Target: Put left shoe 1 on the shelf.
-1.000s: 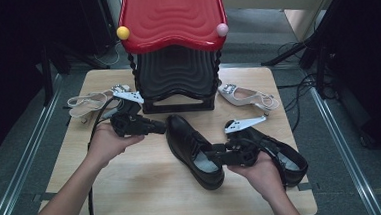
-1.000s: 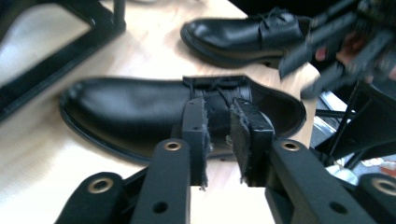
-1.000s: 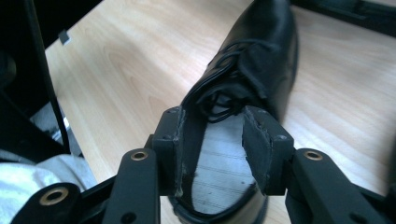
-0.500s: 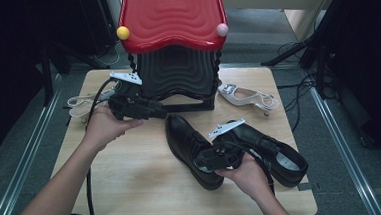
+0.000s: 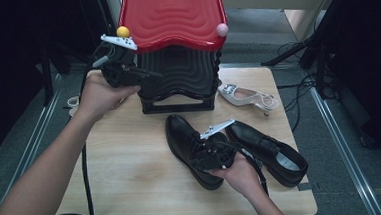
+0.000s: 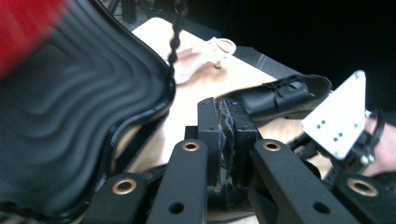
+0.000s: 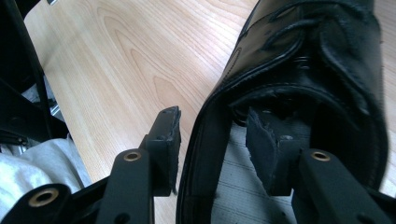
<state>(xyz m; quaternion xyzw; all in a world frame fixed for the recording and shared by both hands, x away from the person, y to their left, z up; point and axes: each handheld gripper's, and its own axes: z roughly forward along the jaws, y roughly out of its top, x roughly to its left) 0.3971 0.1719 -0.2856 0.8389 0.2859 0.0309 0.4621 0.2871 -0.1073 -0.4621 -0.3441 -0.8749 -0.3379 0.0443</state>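
Your right gripper (image 5: pixel 201 154) is sitting at the heel end of the nearer black shoe (image 5: pixel 191 147), which is lying on the wooden surface (image 5: pixel 126 161) in front of you, toe pointing away toward the stack. In the right gripper view its fingers (image 7: pixel 163 135) are straddling the shoe's side wall at the opening: one finger is outside against the leather, the other is down inside over the grey insole. The fingers are spread with the wall between them, and a small gap is showing on each side, so they are not yet clenching the shoe.

Your left gripper (image 5: pixel 149 75) is raised at the left front corner of the black ribbed stack (image 5: pixel 182 80) that is carrying the red wavy top (image 5: pixel 172 13). In the left gripper view its fingers (image 6: pixel 210 135) are pressed pad to pad, clenched on nothing, with the ribbed black edge just to their side.

The second black shoe (image 5: pixel 269 150) is lying just to the right of the first, angled toward the surface's right edge. A pale heeled sandal (image 5: pixel 248 95) is resting near the far right, beside the stack. A yellow ball (image 5: pixel 123 32) and a pink ball (image 5: pixel 222 29) are sitting at the red top's front corners.
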